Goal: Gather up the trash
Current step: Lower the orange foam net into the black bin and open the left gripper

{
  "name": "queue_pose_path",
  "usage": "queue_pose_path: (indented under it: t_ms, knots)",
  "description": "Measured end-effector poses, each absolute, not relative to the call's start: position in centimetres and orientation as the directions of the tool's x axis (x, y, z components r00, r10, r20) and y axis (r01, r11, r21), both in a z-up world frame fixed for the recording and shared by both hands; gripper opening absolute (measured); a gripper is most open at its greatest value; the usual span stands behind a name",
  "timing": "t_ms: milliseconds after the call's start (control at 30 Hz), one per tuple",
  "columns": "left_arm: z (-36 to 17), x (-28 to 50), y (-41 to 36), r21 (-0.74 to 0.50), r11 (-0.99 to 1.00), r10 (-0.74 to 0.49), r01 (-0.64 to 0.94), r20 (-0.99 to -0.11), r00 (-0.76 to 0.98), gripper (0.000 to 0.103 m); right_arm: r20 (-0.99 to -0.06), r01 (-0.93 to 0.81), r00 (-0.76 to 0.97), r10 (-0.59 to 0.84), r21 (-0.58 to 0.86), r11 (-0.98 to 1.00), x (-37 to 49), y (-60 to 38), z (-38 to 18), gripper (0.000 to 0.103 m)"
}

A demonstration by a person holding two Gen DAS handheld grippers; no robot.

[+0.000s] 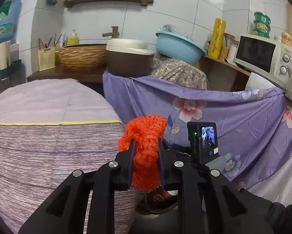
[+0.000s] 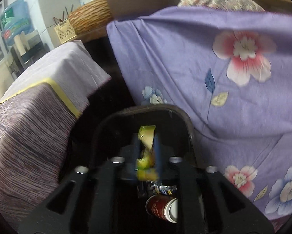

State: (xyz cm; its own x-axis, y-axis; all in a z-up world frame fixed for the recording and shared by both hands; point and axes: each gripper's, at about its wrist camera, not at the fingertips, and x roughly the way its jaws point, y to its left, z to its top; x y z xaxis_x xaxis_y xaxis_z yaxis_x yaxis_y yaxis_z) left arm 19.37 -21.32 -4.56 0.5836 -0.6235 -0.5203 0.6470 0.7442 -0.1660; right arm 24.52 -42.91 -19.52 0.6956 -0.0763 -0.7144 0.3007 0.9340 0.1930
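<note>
Right, left gripper (image 1: 146, 154) pinching soft, light orange mesh wad (image 1: 145, 136) mid-bunch, right gripper (image 2: 147, 148) pinching flimsy yellow wrapper (image 2: 146, 136) over bin (image 2: 186, 124) w/ cup (image 2: 161, 207).

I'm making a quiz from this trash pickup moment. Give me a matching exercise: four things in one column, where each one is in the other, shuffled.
Things:
1. orange foam net
2. yellow wrapper
3. red paper cup
4. blue basin

Places:
A. lying in the dark bin
B. held by the right gripper
C. up on the patterned cloth
D. held by the left gripper

Pairs: 1-D, 2-B, 3-A, 4-C
</note>
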Motion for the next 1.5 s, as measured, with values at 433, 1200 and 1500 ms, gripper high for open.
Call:
queue_pose_path:
  t_ms: [433, 1200, 1500]
  knots:
    - [-7.0, 20.1, -25.9, -0.203, 0.700, -0.661, 0.684, -0.547, 0.514, 0.021, -0.621, 0.381, 0.747, -0.238, 0.107, 0.918, 19.3, -45.0, -15.5, 0.068]
    - [-14.5, 19.8, -35.1, -0.174, 0.655, -0.635, 0.735, -0.654, 0.411, 0.021, -0.401, 0.518, 0.791, -0.462, 0.038, 0.854, 8.0, -47.7, -5.7, 0.088]
    - [-16.9, 19.5, -36.3, -0.133, 0.670, -0.590, 0.731, -0.693, 0.414, 0.048, -0.422, 0.521, 0.787, -0.451, 0.061, 0.851, 7.1, -47.8, -6.4, 0.088]
